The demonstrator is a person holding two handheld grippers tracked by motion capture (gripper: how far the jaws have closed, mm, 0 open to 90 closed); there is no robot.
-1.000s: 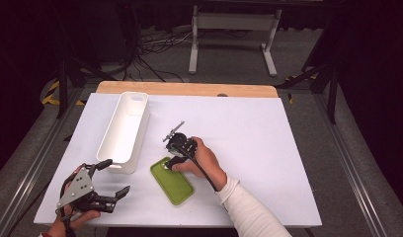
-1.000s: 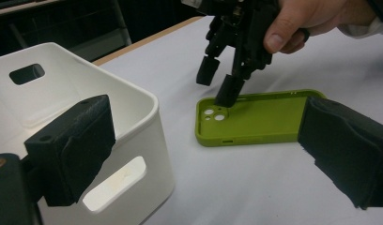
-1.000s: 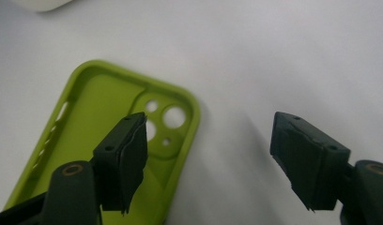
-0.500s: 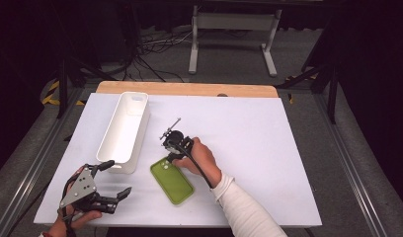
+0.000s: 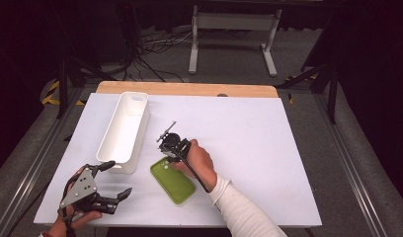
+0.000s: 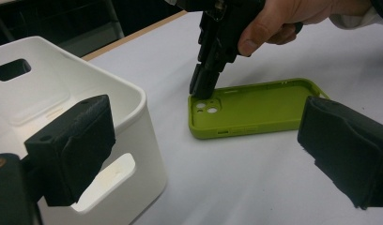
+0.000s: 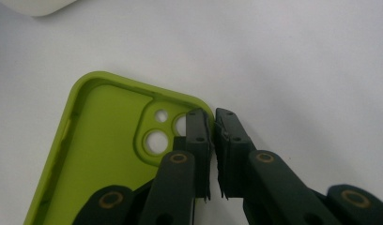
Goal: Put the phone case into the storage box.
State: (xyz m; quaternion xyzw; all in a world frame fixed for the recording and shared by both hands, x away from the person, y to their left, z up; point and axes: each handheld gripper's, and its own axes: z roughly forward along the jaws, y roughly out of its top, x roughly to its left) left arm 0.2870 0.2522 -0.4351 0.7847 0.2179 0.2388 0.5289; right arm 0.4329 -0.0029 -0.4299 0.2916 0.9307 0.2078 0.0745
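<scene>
High view: my right gripper [image 5: 166, 157] has just been closing its jaws on the far corner rim of the green phone case [image 5: 174, 181], which lies flat beside the white bin [image 5: 121, 133], bare table [image 5: 249, 133] stretching away to its right. Left gripper view: my left gripper [image 6: 203, 154] hangs wide apart, empty, between bin wall and case. Right gripper view: my jaws pinch the case's corner wall by the camera cut-out.

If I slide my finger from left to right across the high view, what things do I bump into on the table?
Left gripper → white bin → green phone case → right hand, whose gripper has just closed on the case's edge.
</scene>
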